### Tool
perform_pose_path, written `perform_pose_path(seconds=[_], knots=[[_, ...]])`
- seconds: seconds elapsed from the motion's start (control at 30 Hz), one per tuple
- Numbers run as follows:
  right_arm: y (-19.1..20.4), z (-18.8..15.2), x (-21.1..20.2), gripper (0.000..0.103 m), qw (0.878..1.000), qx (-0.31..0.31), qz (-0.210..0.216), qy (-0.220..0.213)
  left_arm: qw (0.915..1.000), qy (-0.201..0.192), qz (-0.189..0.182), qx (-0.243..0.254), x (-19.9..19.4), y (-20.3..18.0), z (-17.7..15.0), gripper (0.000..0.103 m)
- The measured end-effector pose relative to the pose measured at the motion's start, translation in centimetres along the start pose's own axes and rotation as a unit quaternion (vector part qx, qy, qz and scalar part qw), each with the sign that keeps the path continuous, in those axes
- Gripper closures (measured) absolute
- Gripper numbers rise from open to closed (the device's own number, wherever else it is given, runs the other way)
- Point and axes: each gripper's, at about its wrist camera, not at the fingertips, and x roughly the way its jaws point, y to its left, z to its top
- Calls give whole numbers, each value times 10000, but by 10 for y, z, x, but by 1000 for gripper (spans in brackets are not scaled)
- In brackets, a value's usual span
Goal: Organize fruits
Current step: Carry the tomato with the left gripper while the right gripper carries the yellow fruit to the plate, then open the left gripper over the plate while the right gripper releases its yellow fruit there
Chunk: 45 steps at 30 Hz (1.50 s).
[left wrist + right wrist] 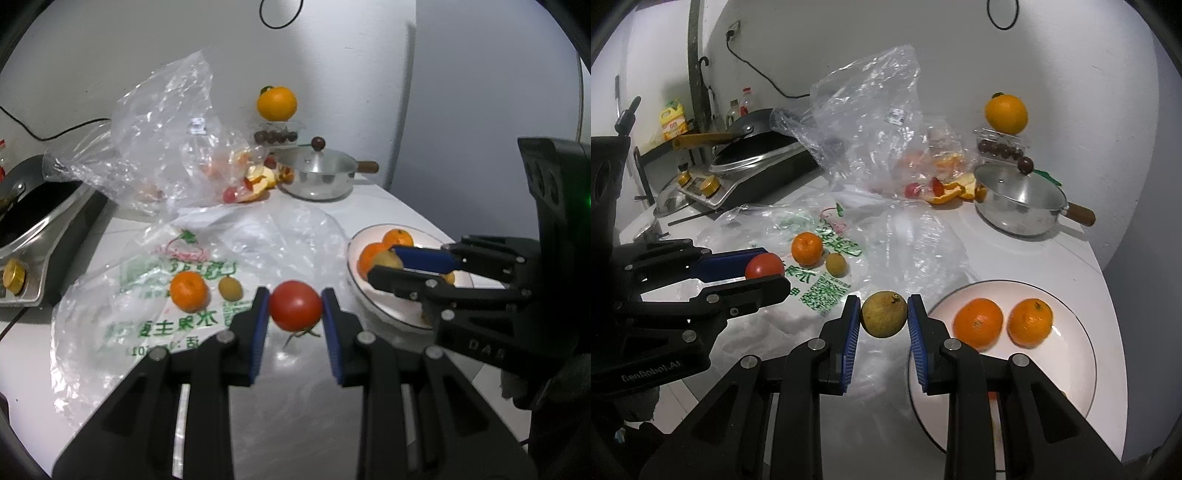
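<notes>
While both are lifted above the worktop (1015, 251), left hand-held gripper (295, 310) clamps red tomato (294, 310), right hand-held gripper (884, 314) clamps brownish fruit (884, 314), beside white plate (1082, 369) at right edge.

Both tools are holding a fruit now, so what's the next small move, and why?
Probably carry the right tool a little to its right, over the plate, and set the brown fruit beside the two oranges there. It is clamped between the pads right at the plate's rim, so that is the shortest drop. The left tool, shut on the tomato, can follow.
</notes>
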Motion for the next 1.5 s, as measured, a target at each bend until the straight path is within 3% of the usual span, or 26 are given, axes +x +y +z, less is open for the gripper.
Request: perform_pose_path(seconds=[1.13,1.5], knots=[[-95,-46,-36,75,9977,609,-288,-94,9984,242,-228,457,42,-89,10,74],[-122,-57,-38,75,9965,753,-366,-57,9966,502,-309,577,66,-109,6,74]])
